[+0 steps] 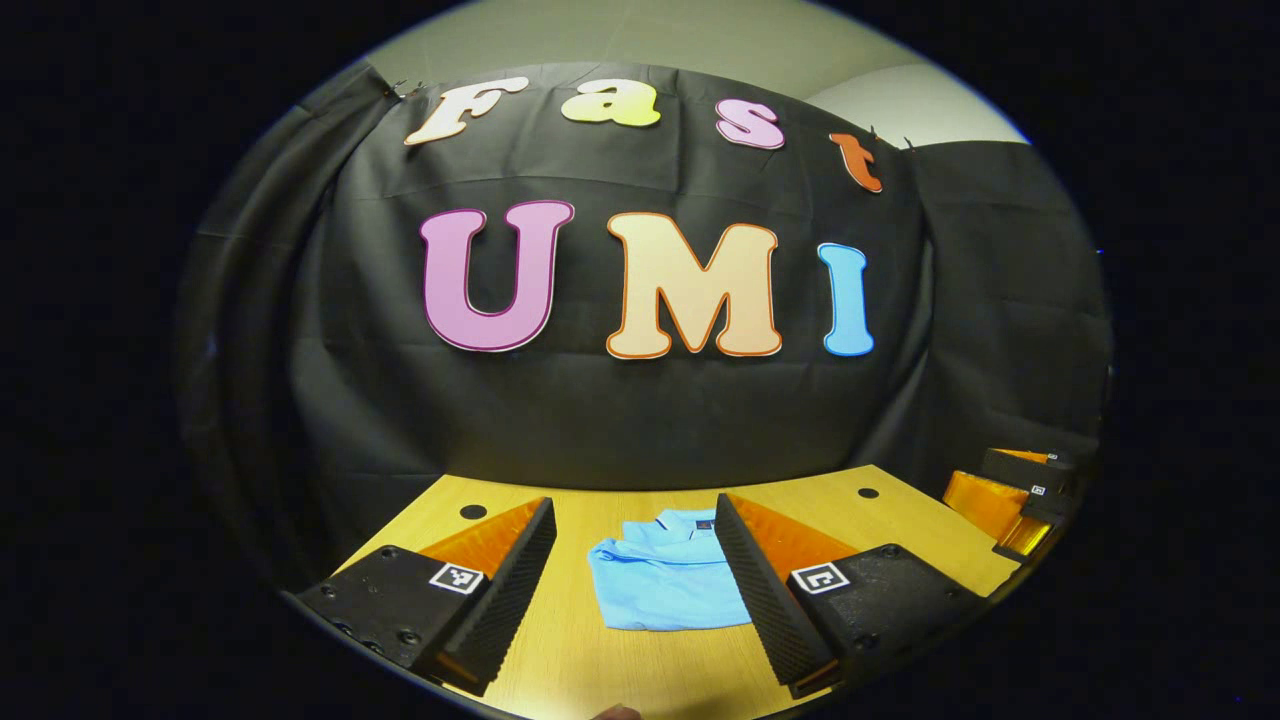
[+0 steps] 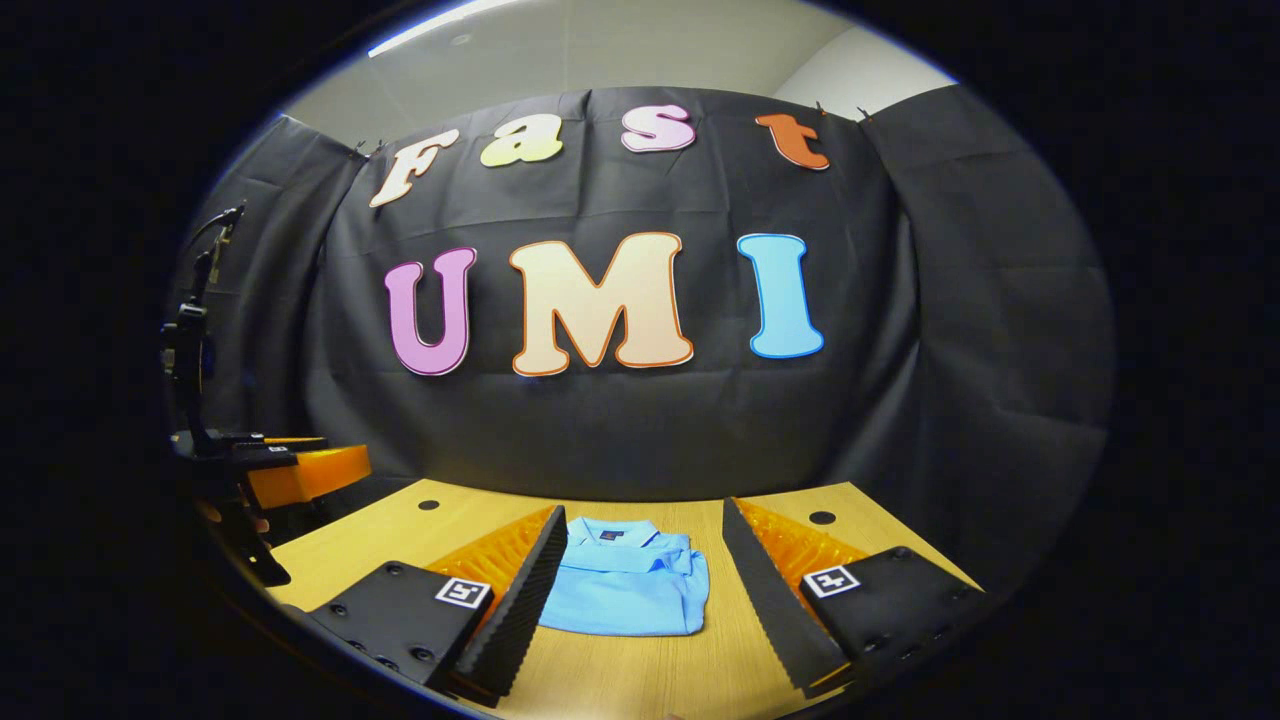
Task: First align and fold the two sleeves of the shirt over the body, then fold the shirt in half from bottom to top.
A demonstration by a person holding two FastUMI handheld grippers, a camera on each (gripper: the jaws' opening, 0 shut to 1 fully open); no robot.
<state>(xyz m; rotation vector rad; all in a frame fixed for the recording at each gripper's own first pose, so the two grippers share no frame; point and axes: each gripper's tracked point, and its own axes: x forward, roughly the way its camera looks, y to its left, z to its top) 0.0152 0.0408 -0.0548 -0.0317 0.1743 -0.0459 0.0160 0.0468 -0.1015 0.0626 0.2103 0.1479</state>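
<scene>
A light blue shirt (image 1: 665, 580) lies folded into a compact rectangle on the wooden table (image 1: 620, 660), collar toward the back wall. In the left gripper view my left gripper (image 1: 632, 600) is held open above the table, the shirt seen between its fingers and farther off. The right gripper view has the same shirt (image 2: 625, 590) lying flat ahead, with my right gripper (image 2: 635, 600) open and nothing between its fingers. The other gripper (image 1: 1020, 495) shows at the right edge of the left gripper view, and at the left edge (image 2: 270, 470) of the right gripper view.
The black cloth wall stands close behind the table's back edge (image 2: 620, 495). Small dark holes (image 1: 472, 511) mark the tabletop near its back corners. A dark stand (image 2: 190, 350) rises at the far left of the right gripper view.
</scene>
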